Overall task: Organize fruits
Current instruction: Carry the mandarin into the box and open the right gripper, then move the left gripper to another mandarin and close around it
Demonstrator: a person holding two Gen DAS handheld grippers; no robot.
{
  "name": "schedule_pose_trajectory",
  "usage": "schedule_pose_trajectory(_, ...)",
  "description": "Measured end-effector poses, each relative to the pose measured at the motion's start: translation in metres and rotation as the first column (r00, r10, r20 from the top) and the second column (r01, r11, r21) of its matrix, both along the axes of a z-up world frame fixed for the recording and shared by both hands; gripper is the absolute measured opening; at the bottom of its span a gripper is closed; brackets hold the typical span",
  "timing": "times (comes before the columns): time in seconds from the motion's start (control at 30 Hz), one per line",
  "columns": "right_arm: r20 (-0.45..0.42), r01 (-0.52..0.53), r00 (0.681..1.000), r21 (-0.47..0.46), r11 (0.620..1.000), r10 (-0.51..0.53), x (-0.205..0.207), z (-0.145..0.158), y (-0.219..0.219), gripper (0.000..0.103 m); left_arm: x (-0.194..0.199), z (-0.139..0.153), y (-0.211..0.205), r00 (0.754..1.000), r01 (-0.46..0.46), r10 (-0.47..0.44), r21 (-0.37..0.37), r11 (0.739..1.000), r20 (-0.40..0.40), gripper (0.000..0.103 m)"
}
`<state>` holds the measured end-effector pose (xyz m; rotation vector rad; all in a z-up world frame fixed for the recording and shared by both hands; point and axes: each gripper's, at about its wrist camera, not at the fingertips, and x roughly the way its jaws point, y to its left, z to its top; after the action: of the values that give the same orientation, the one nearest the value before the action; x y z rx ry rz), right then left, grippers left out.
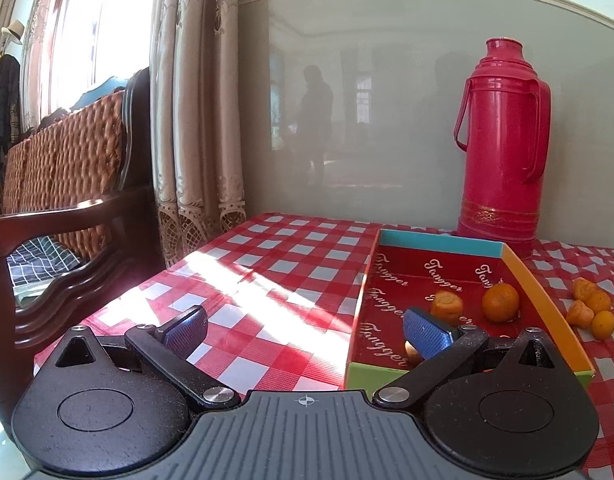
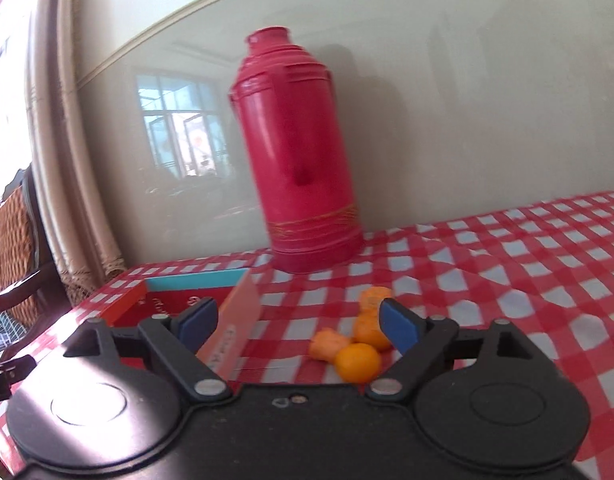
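Observation:
A shallow red box (image 1: 391,312) with a blue far wall and orange right wall lies on the checked tablecloth. Inside it are two small oranges (image 1: 501,302), (image 1: 447,303), and a third is partly hidden behind my left gripper's right finger (image 1: 427,336). Several more small oranges (image 1: 591,308) lie on the cloth to the right of the box. My left gripper (image 1: 307,330) is open and empty, over the box's left wall. My right gripper (image 2: 297,324) is open and empty, just before the loose oranges (image 2: 357,362), with the box (image 2: 195,302) to its left.
A tall red thermos (image 1: 503,140) stands at the back against the wall, behind the box; it also shows in the right wrist view (image 2: 303,152). A wooden chair with a woven back (image 1: 67,184) and a curtain (image 1: 191,120) stand past the table's left edge.

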<state>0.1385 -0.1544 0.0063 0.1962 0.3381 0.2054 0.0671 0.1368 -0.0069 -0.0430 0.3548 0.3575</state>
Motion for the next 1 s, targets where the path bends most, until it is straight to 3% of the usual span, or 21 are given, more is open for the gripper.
schedule_pose_trajectory(1.0,0.009,0.119,0.993,-0.033,0.992,-0.119,-0.022,0.003,-0.082,0.084,0.018,0.01,-0.085,0.987,0.157,-0.157,0.022,0.987,0.009,0.103)
